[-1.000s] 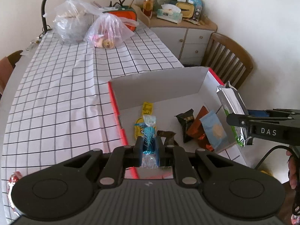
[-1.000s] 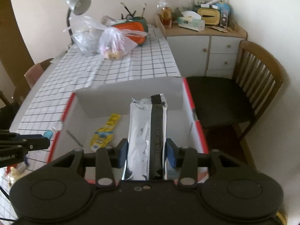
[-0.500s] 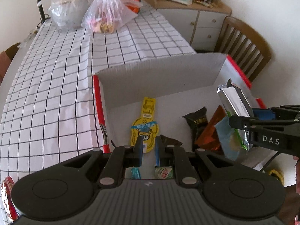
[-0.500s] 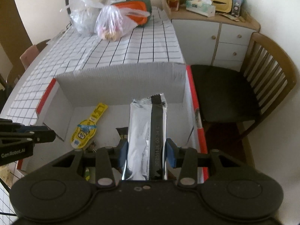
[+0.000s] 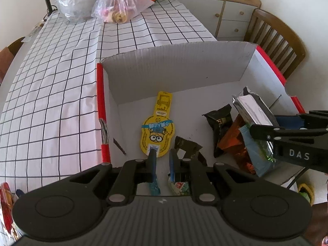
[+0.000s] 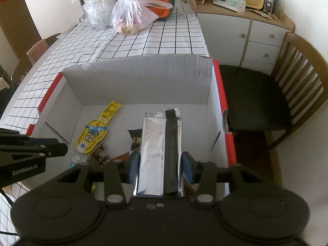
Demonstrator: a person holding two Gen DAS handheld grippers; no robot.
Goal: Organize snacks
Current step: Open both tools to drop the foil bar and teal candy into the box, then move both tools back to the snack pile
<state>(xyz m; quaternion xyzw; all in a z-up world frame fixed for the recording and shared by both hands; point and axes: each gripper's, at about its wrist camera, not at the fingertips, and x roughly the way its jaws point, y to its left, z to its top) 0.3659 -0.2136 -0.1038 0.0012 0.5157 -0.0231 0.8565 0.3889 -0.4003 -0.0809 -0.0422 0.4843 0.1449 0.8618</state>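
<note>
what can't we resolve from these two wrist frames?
- Silver packet: lower end hidden behind the right gripper body in the right wrist view; print on its dark strip too small to read.
- Wrappers under the left gripper: blue wrapper and green-red one mostly covered by its fingers, left wrist view.
- Box near wall: blocked by gripper bodies in both views.

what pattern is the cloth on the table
White tablecloth with a thin black grid of squares, clearest in the left wrist view.
</note>
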